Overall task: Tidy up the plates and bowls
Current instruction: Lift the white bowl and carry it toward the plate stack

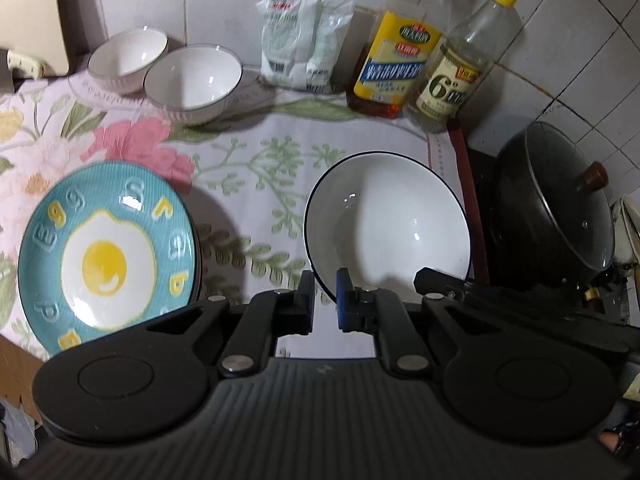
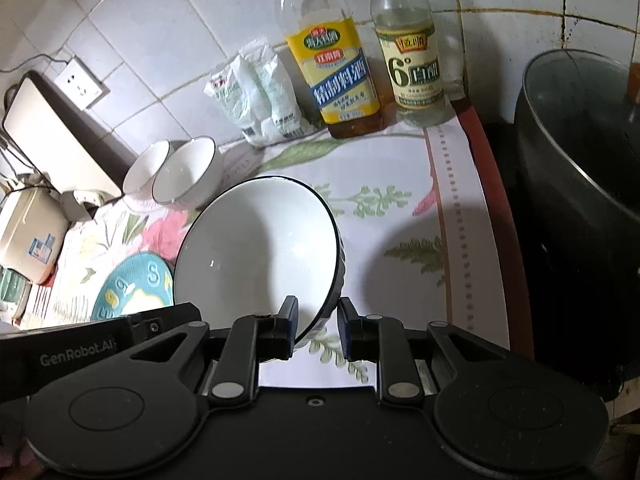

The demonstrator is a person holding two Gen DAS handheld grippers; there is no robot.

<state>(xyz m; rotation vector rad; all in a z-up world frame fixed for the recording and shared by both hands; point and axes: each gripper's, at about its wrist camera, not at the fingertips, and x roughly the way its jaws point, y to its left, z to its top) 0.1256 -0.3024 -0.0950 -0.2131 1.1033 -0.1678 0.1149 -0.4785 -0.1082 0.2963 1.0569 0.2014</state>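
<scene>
A large white bowl with a dark rim (image 1: 384,220) (image 2: 256,252) is tilted above the floral cloth. My left gripper (image 1: 325,304) straddles its near-left rim, jaws narrowly apart around the rim. My right gripper (image 2: 318,326) straddles its near-right rim, jaws a little apart with the rim between them. A blue egg plate (image 1: 108,256) (image 2: 134,284) lies to the left on a dark plate. Two small white bowls (image 1: 192,80) (image 1: 128,58) stand at the back left, also in the right wrist view (image 2: 186,176).
A white bag (image 1: 300,40), a yellow-label bottle (image 1: 396,56) and a vinegar bottle (image 1: 460,68) stand along the tiled wall. A black wok with a glass lid (image 1: 560,208) sits right of the cloth. A beige appliance (image 2: 28,232) is far left.
</scene>
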